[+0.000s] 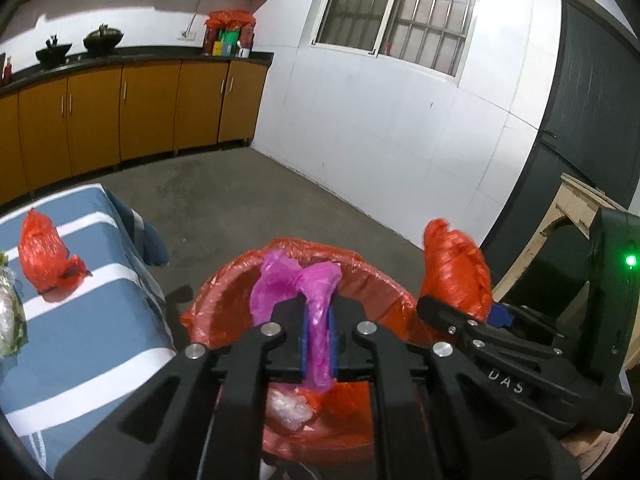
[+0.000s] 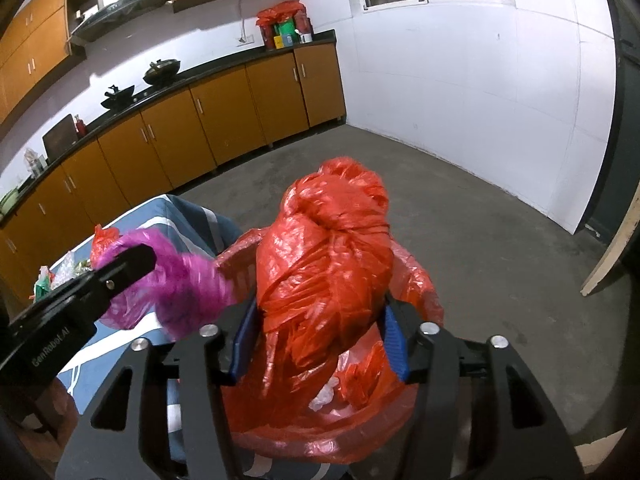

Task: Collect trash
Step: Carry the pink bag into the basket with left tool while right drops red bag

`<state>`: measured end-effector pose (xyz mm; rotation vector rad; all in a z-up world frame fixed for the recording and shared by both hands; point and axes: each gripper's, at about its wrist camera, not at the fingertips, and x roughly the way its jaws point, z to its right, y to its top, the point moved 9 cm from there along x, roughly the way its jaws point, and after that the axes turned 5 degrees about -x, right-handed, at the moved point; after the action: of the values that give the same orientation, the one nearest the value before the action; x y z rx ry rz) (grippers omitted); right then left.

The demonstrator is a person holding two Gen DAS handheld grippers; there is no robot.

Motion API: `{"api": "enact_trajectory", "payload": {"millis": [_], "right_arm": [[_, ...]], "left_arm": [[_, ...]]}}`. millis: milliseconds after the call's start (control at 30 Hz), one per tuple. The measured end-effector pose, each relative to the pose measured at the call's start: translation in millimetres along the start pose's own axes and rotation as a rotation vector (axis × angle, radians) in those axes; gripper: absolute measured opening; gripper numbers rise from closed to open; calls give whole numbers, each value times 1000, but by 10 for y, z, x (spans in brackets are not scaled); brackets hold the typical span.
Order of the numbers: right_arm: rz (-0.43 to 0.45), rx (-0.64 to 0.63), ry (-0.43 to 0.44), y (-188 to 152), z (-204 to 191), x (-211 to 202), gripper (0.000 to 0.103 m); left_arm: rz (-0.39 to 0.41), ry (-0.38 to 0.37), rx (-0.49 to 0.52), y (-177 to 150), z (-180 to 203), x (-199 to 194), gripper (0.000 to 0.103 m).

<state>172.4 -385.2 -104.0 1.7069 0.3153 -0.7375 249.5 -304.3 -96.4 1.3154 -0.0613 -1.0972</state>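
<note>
My left gripper (image 1: pixel 318 320) is shut on a crumpled pink plastic bag (image 1: pixel 296 284) and holds it over a bin lined with a red bag (image 1: pixel 224 292). White crumpled trash (image 1: pixel 288 406) lies inside the bin. My right gripper (image 2: pixel 320 328) is shut on a tied red trash bag (image 2: pixel 324 248), held above the same bin (image 2: pixel 420 284). In the right wrist view the left gripper (image 2: pixel 120 268) and its pink bag (image 2: pixel 188 284) show at the left. In the left wrist view the right gripper (image 1: pixel 452 312) holds its red bag (image 1: pixel 456 268) at the right.
A blue and white striped table (image 1: pixel 92 320) stands left of the bin, with another tied red bag (image 1: pixel 44 256) and some wrappers (image 1: pixel 10 312) on it. Orange kitchen cabinets (image 1: pixel 140 108) line the back wall. A wooden frame (image 1: pixel 576 208) leans at the right. Grey concrete floor (image 1: pixel 280 192) lies beyond.
</note>
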Motion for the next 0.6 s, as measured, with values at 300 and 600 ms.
{"api": "enact_trajectory", "payload": {"millis": [300,600], "right_arm": [[-23,14,-16,-64,65,35,59],[-19,31,-69,-74,256,-20,59]], "left_arm": [[-47,-38,-62,-98,-99,95,33],[-59,-70,9,-152,76,81,56]]}}
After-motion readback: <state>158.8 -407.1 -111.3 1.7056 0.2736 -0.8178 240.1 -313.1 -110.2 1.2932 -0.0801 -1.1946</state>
